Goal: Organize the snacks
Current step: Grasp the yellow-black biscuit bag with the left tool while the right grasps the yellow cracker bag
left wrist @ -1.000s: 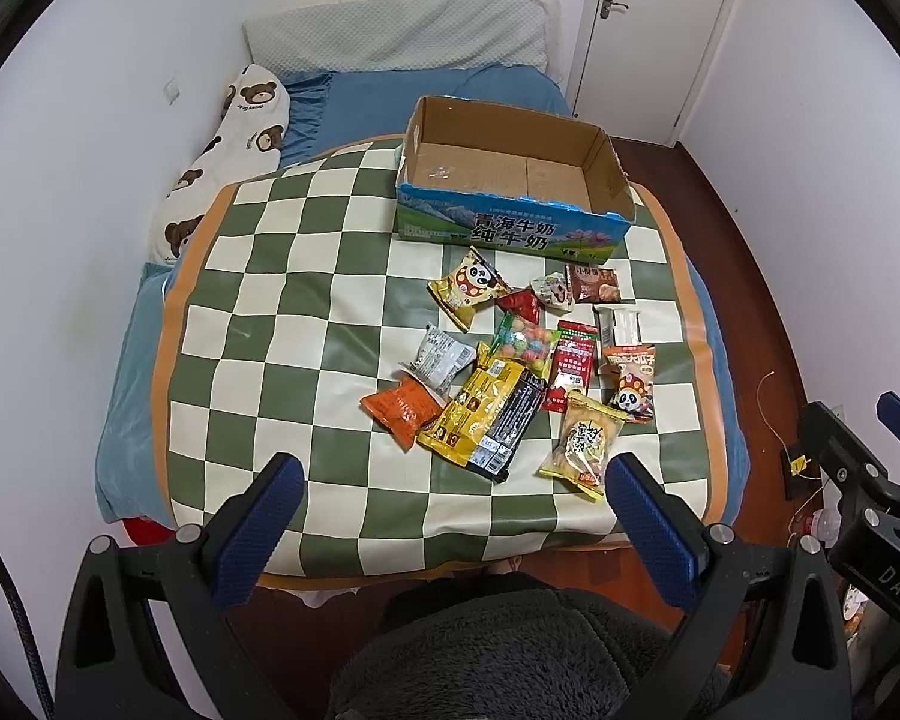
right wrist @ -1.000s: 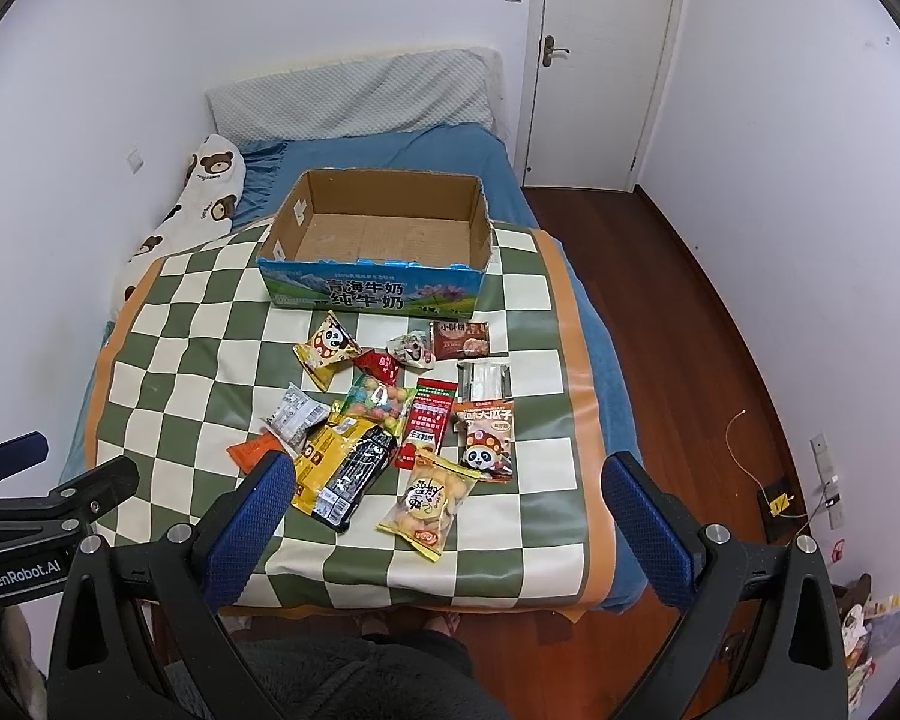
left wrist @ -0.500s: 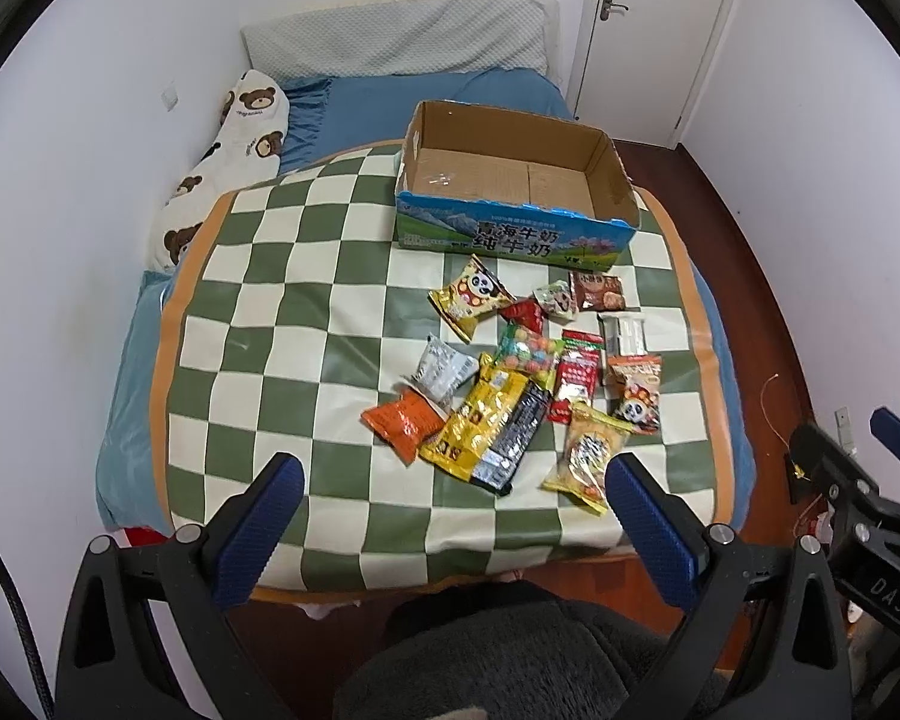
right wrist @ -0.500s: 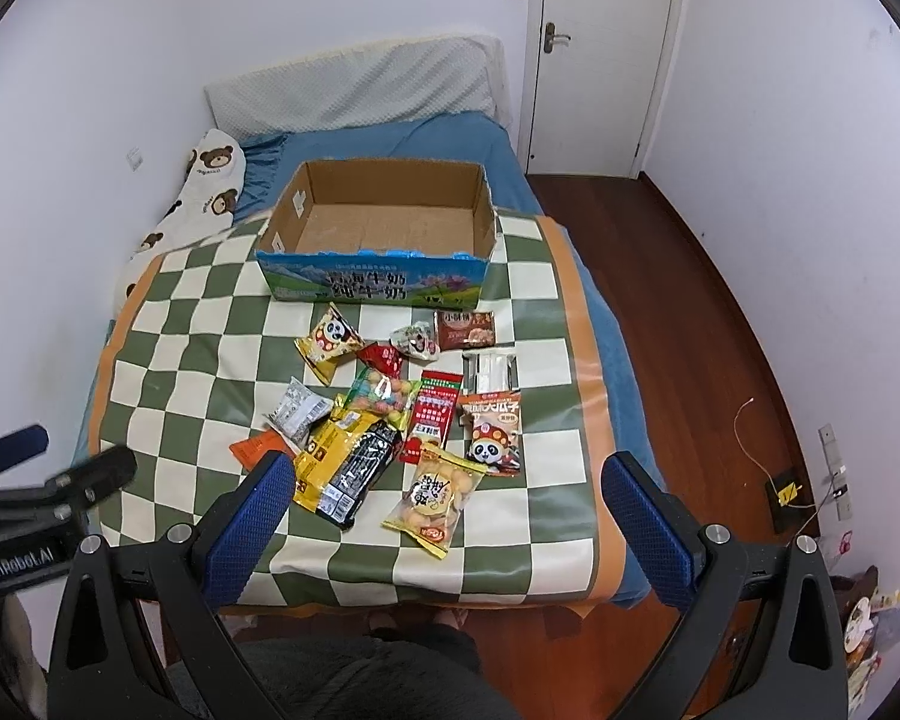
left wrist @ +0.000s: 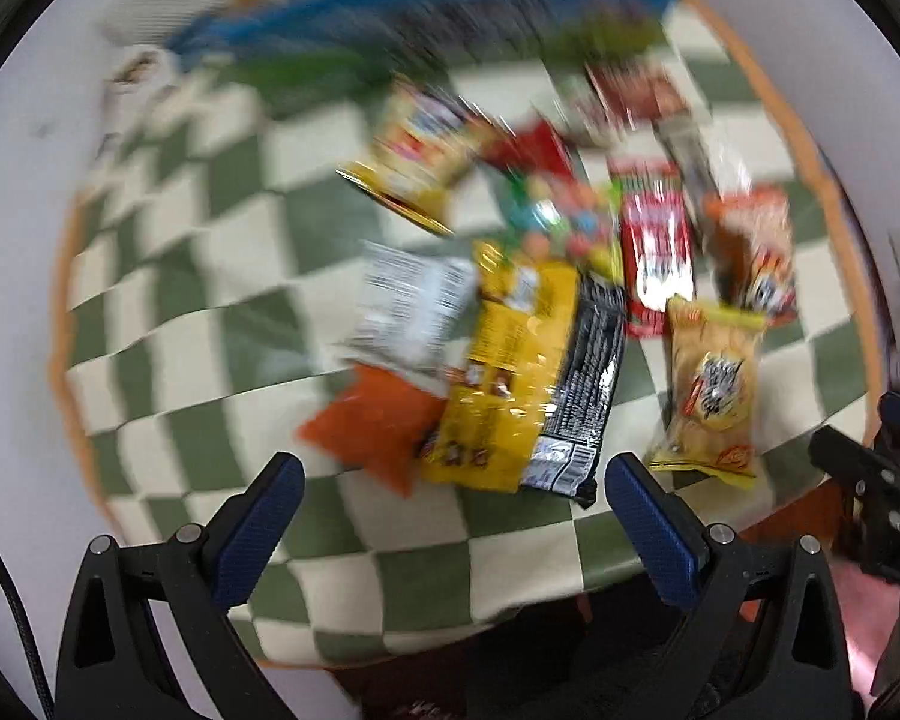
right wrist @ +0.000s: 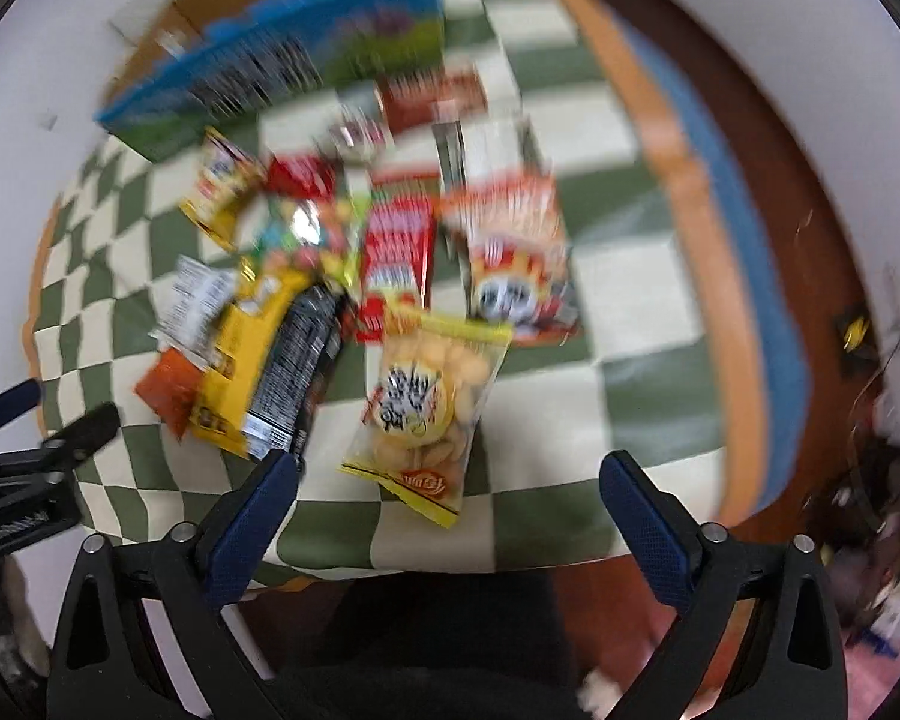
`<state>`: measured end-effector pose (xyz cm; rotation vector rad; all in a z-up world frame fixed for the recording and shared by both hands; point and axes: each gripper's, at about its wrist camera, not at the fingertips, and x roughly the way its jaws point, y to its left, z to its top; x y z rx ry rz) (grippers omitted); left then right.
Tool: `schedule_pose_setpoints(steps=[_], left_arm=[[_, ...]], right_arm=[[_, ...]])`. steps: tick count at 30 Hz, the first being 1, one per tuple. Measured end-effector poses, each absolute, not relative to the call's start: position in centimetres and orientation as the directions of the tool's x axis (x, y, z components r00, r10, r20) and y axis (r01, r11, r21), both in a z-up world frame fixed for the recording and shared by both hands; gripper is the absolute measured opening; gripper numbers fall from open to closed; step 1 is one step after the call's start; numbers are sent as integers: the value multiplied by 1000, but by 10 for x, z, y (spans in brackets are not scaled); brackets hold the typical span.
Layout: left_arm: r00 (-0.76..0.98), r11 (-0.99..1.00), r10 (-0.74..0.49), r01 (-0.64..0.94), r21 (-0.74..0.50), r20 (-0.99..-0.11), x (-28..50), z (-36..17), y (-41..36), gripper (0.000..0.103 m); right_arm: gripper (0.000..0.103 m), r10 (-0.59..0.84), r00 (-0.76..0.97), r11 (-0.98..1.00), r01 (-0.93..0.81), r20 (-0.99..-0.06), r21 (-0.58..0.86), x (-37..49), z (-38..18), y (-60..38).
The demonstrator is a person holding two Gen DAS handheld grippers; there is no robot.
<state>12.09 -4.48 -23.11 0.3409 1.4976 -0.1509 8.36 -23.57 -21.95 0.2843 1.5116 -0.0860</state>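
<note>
Aiming the spread right gripper [right wrist: 448, 480] squarely over the yellow biscuit packet [right wrist: 424, 403] at lower centre suits; left gripper [left wrist: 448, 483] gapes too.

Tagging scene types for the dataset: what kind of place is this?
Probably a home room, though blur limits certainty. A checkered mat lies over a blue-sided surface beside a wood floor, with snack packets and a cardboard box on it.

White walls [right wrist: 810, 30], dark wood floor [right wrist: 768, 138], seemingly a bed under a checkered cloth [left wrist: 210, 330].
</note>
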Motion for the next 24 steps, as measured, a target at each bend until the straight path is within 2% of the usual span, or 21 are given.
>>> schedule_pose_setpoints(steps=[2,4,8,9,10,12,15,19,21,23,24], left_arm=[[41,923,126,362,132,-991,130,-258,-60,103],[17,889,149,435,141,-989,137,-288,-80,103],[-34,820,179,557,130,-983,142,-333,-112,102],[-27,809,188,571,139,-982,142,-338,-116,91],[-18,803,187,579,142,-982,141,-341,-119,86],[-20,813,187,565,143,-982,140,-344,-120,83],[-16,865,163,484,135,-986,139,-337,-112,80],[-61,969,129,221,113,-990,131,-325,-73,80],[-87,992,97,84,90,-991,123,-321,-53,80],[-110,998,66,7,66,-992,117,-323,-41,80],[-120,999,48,-11,50,-992,113,-326,-36,79]], right_arm=[[98,171,28,948,268,-985,172,83,-248,-239],[98,165,1,946,282,-986,158,80,-272,-241],[96,178,-29,946,279,-984,163,74,-293,-239],[95,182,-31,946,279,-983,167,73,-296,-238],[94,186,-30,945,280,-982,170,74,-298,-238],[94,185,-20,946,274,-983,172,77,-298,-234],[91,173,-10,949,268,-985,164,82,-301,-228],[89,169,-14,944,290,-986,158,98,-312,-220],[86,176,-25,939,303,-984,161,105,-317,-217],[83,170,-38,937,315,-985,150,112,-328,-210],[78,178,-46,935,321,-983,154,114,-334,-206]])
